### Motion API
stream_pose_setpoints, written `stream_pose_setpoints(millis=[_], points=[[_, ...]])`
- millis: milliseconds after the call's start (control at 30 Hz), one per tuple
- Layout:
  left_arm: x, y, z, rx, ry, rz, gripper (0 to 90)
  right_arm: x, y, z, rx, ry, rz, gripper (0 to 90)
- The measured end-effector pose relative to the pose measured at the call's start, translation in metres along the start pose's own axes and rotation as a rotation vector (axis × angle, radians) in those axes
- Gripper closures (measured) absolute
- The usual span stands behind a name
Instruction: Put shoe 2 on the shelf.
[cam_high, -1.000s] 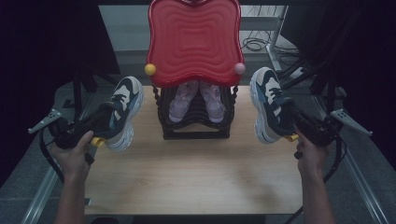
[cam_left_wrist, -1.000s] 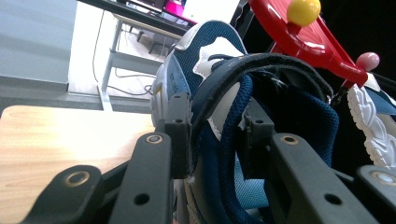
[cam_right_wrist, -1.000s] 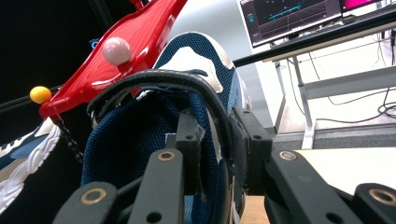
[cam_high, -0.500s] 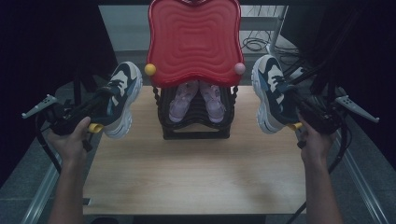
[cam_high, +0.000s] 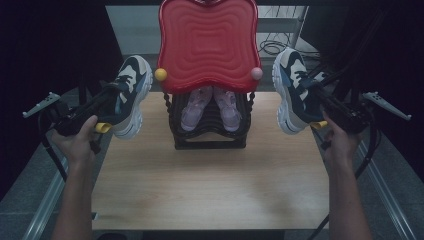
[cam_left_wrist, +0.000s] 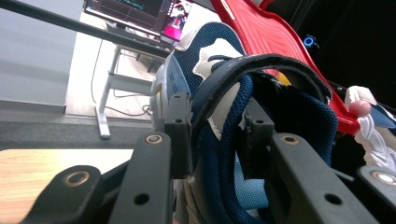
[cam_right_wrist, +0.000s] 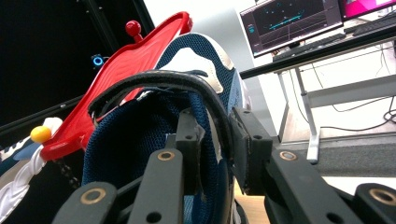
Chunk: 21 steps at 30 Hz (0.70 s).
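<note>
High view: both sneakers have risen off the tabletop (cam_high: 200, 185), left gripper (cam_high: 107, 100) pinching the left sneaker (cam_high: 131, 95), right gripper (cam_high: 320, 97) pinching the right sneaker (cam_high: 292, 90), ready for racking.

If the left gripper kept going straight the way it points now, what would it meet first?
The left gripper points up and inward, shut on the collar of a sneaker. Straight on, that sneaker's toe would probably reach the red tray near its yellow knob first, though depth is unclear.
</note>
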<state>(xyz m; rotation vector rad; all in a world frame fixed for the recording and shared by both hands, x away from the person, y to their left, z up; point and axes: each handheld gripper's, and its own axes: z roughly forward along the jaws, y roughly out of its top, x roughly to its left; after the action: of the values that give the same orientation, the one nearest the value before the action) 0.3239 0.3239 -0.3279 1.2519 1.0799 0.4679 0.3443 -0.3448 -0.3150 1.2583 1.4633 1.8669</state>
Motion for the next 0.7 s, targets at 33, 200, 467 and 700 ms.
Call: stream_pose_setpoints(millis=[33, 200, 467, 700], points=[[0.000, 0.001, 0.000, -0.001, 0.002, -0.002, 69.8, -0.001, 0.001, 0.001, 0.001, -0.001, 0.002, 73.7], [0.000, 0.009, 0.003, -0.018, 0.000, -0.008, 69.8, -0.002, 0.006, 0.004, -0.009, -0.012, 0.012, 73.7], [-0.005, 0.024, 0.008, -0.029, 0.003, 0.007, 69.8, 0.006, 0.019, 0.011, -0.021, -0.002, 0.001, 73.7], [-0.011, 0.035, 0.014, -0.035, -0.002, 0.016, 69.8, 0.017, 0.031, 0.017, -0.029, 0.013, -0.014, 73.6]])
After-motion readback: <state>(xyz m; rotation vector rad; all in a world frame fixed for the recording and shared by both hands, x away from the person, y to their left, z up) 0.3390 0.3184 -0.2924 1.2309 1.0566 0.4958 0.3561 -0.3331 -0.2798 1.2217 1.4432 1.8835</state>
